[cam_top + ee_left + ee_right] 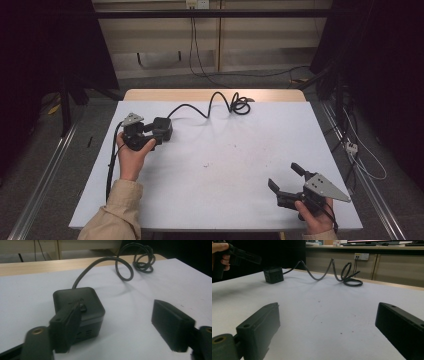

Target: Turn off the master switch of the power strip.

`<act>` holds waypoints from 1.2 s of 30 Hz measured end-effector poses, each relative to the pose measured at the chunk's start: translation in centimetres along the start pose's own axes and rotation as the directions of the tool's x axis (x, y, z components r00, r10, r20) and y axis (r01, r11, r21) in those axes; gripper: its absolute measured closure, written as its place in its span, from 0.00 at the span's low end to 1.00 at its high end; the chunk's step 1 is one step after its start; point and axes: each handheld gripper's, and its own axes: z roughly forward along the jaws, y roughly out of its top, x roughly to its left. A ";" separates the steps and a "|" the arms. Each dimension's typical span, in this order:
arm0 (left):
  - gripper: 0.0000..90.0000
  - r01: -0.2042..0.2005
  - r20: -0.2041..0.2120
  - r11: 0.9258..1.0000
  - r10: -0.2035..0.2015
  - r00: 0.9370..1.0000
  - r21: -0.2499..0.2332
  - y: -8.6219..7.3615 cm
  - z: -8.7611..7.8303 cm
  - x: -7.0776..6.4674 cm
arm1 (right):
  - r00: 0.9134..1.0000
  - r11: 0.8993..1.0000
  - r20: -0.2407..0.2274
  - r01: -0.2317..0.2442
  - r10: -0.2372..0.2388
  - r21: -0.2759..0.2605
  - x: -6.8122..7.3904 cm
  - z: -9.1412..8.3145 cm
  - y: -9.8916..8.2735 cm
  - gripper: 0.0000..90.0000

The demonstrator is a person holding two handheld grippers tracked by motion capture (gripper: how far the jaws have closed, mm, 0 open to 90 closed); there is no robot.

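Observation:
A black cube-shaped power socket stands on the white table at the back left. Its black cable runs to a loose coil near the far edge. A hand holds my left gripper open right at the cube. In the left gripper view the cube sits just behind the left jaw, while the right jaw stands well clear over bare table, and the left gripper has nothing pinched. My right gripper rests open at the front right with nothing between its jaws, and the right gripper faces the distant cube.
A strip of the wooden tabletop shows beyond the white sheet. Cables and a power strip lie on the floor to the right. A wall outlet is on the far wall. Dark curtains flank the table.

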 end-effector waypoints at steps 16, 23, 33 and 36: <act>0.10 -0.050 0.085 0.999 0.050 0.995 0.001 -1.9 -2.5 -1.2 | 1.000 1.000 -0.003 -0.002 0.002 0.001 0.0 0.0 0.0 0.05; 0.09 -0.070 0.123 0.998 0.069 0.990 0.002 -2.6 -3.5 -2.1 | 1.000 1.000 -0.006 0.001 -0.001 0.000 0.0 0.1 0.1 0.05; 0.08 -0.071 0.138 0.997 0.074 0.988 -0.026 -3.4 -4.8 -2.4 | 1.000 1.000 -0.007 0.000 0.000 -0.001 0.1 0.1 0.1 0.05; 0.07 -0.081 0.137 0.996 0.084 0.987 -0.030 -3.6 -5.0 -2.6 | 1.000 1.000 -0.007 0.000 0.000 -0.002 0.1 0.1 0.1 0.05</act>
